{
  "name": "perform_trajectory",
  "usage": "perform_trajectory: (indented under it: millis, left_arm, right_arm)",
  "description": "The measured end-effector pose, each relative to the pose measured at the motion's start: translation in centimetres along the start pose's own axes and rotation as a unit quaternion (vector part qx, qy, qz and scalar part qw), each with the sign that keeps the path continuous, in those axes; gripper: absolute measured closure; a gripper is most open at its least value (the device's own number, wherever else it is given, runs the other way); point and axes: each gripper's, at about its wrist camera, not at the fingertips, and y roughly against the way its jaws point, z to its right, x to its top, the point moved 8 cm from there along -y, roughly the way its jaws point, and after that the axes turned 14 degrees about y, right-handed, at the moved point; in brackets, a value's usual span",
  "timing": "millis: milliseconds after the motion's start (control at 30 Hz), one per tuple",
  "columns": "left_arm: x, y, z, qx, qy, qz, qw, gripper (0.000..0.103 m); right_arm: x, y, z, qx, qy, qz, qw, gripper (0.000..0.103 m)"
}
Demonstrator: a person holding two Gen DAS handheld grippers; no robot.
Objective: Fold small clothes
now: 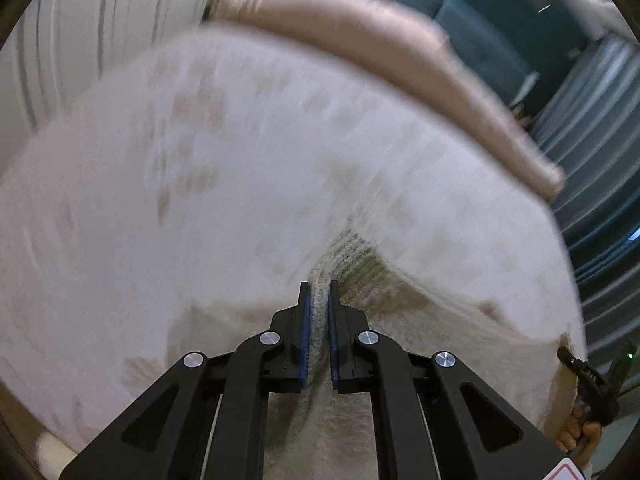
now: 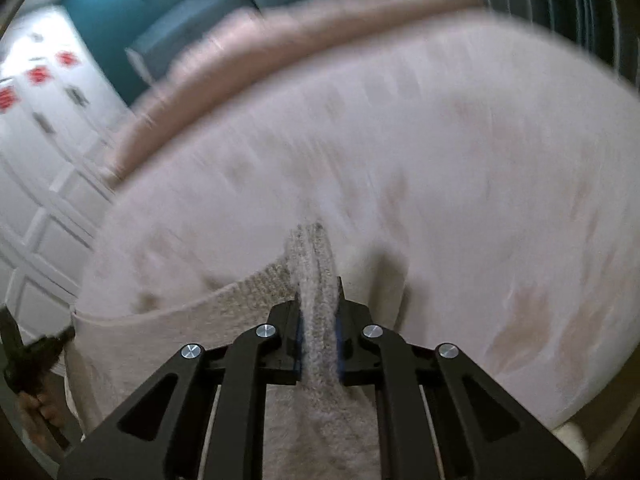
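Note:
A cream knitted garment [image 1: 352, 256] hangs between both grippers over a pale spotted cloth surface [image 1: 200, 184]. My left gripper [image 1: 319, 292] is shut on a ribbed edge of the garment. My right gripper [image 2: 318, 292] is shut on another bunched edge of the same garment [image 2: 312, 256]. The garment's lower part drops below each gripper, out of sight. The right gripper's tip shows at the right edge of the left wrist view [image 1: 592, 380], and the left gripper shows at the left edge of the right wrist view [image 2: 36, 356]. Both views are motion-blurred.
A pink folded cloth [image 1: 400, 52] lies along the far edge of the pale surface; it also shows in the right wrist view [image 2: 248, 48]. A teal sofa [image 1: 480, 28] stands behind. White cabinets with red labels [image 2: 40, 80] stand at the left.

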Motion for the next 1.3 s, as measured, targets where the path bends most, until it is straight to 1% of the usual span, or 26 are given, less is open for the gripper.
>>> perform_trajectory:
  millis: [33, 67, 100, 167, 200, 267, 300, 367, 433, 533, 633, 700, 767, 800, 867, 900, 967, 1000, 1033, 1067, 1100, 1133, 1200, 1233, 1267, 1300]
  left_arm:
    - [-0.9, -1.6, -1.3, 0.016, 0.011, -0.018, 0.9997, 0.098]
    - [-1.7, -2.5, -2.3, 0.019, 0.023, -0.025, 0.9992, 0.097]
    - [-1.9, -2.6, -2.4, 0.016, 0.027, -0.023, 0.9993, 0.097]
    - [-1.8, -2.4, -2.6, 0.009, 0.032, -0.015, 0.9993, 0.096]
    - [-1.8, -2.5, -2.6, 0.009, 0.031, -0.017, 0.9993, 0.096]
    - [-1.9, -2.5, -2.7, 0.011, 0.029, -0.019, 0.9993, 0.096]
    - [-1.9, -2.5, -2.7, 0.011, 0.029, -0.020, 0.9993, 0.096]
    - [-2.0, -2.3, -2.8, 0.013, 0.026, -0.019, 0.9994, 0.096]
    - [-2.2, -2.1, -2.9, 0.017, 0.021, -0.015, 0.9995, 0.095]
    - [-1.9, -2.4, -2.5, 0.018, 0.023, -0.017, 0.9994, 0.094]
    - [-1.7, -2.8, -2.5, 0.015, 0.026, -0.020, 0.9993, 0.093]
    - [-1.7, -2.9, -2.6, 0.015, 0.026, -0.020, 0.9994, 0.093]
    - [-1.8, -2.8, -2.5, 0.018, 0.027, -0.019, 0.9993, 0.093]
    - [-1.8, -2.6, -2.3, 0.020, 0.027, -0.019, 0.9993, 0.093]
    - [-1.9, -1.8, -2.0, 0.020, 0.023, -0.018, 0.9994, 0.092]
    - [-2.0, -1.4, -1.9, 0.019, 0.017, -0.017, 0.9995, 0.091]
    - [-2.4, -0.7, -1.8, 0.022, 0.002, -0.014, 0.9997, 0.089]
    - [-2.6, -0.6, -1.8, 0.026, -0.004, -0.013, 0.9996, 0.088]
    - [-2.9, -0.8, -1.9, 0.030, -0.008, -0.015, 0.9994, 0.088]
    - [-3.1, -1.1, -2.0, 0.031, -0.008, -0.019, 0.9993, 0.088]
    - [-3.3, -1.5, -2.1, 0.032, -0.005, -0.022, 0.9992, 0.088]
    - [-3.3, -1.6, -2.2, 0.034, -0.002, -0.020, 0.9992, 0.088]
    - [-3.2, -1.6, -2.0, 0.040, -0.002, -0.017, 0.9990, 0.088]
    - [-3.1, -1.5, -1.9, 0.041, -0.001, -0.018, 0.9990, 0.088]
    - [-3.1, -1.5, -1.9, 0.042, -0.002, -0.019, 0.9989, 0.088]
    - [-3.1, -1.5, -1.7, 0.042, -0.004, -0.020, 0.9989, 0.088]
  right_arm:
    - [-0.9, -1.4, 0.7, -0.006, -0.009, -0.016, 1.000, 0.092]
    - [-1.1, -1.4, 0.9, -0.003, -0.016, -0.007, 1.000, 0.092]
    - [-1.1, -0.9, 0.9, 0.002, -0.019, 0.005, 1.000, 0.090]
    - [-0.9, 0.1, 0.9, 0.007, -0.023, 0.015, 1.000, 0.079]
    - [-0.8, 0.6, 0.7, 0.007, -0.021, 0.020, 1.000, 0.075]
    - [-0.2, 1.9, 0.6, -0.011, -0.006, 0.032, 0.999, 0.052]
    - [0.0, 2.6, 0.6, -0.027, 0.007, 0.040, 0.999, 0.048]
    - [0.1, 3.0, 0.2, -0.047, 0.036, 0.045, 0.997, 0.045]
    - [-0.5, 2.5, 0.1, -0.058, 0.056, 0.020, 0.997, 0.045]
    - [-3.1, 2.5, 0.3, -0.036, 0.049, -0.016, 0.998, 0.044]
    - [-5.9, 3.4, 1.0, -0.037, 0.033, -0.032, 0.998, 0.028]
    - [-8.0, 3.2, 1.8, -0.026, 0.013, -0.049, 0.998, 0.028]
    - [-9.2, 3.0, 1.1, 0.042, -0.016, -0.073, 0.996, 0.079]
    - [-9.1, 3.8, 0.8, 0.051, -0.027, -0.071, 0.996, 0.081]
    - [-8.2, 6.4, -0.1, 0.091, -0.043, -0.047, 0.994, 0.086]
    - [-7.8, 8.4, -0.7, 0.118, -0.053, -0.035, 0.991, 0.086]
    - [-8.2, 10.4, -0.9, 0.116, -0.051, -0.036, 0.991, 0.086]
    - [-9.1, 10.3, -0.4, 0.098, -0.046, -0.051, 0.993, 0.086]
    - [-10.7, 8.9, 0.6, 0.058, -0.030, -0.089, 0.994, 0.084]
    - [-12.0, 7.6, 1.2, 0.031, -0.014, -0.120, 0.992, 0.083]
    - [-13.9, 5.9, 2.2, -0.010, 0.000, -0.166, 0.986, 0.083]
    - [-14.4, 5.4, 2.4, -0.012, -0.004, -0.166, 0.986, 0.081]
    - [-12.8, 6.7, 1.8, -0.018, -0.004, -0.131, 0.991, 0.077]
    - [-11.4, 7.8, 1.6, -0.037, 0.003, -0.103, 0.994, 0.068]
    - [-10.3, 8.6, 1.3, -0.047, 0.009, -0.078, 0.996, 0.056]
    - [-8.6, 9.5, 0.7, -0.049, 0.025, -0.042, 0.998, 0.052]
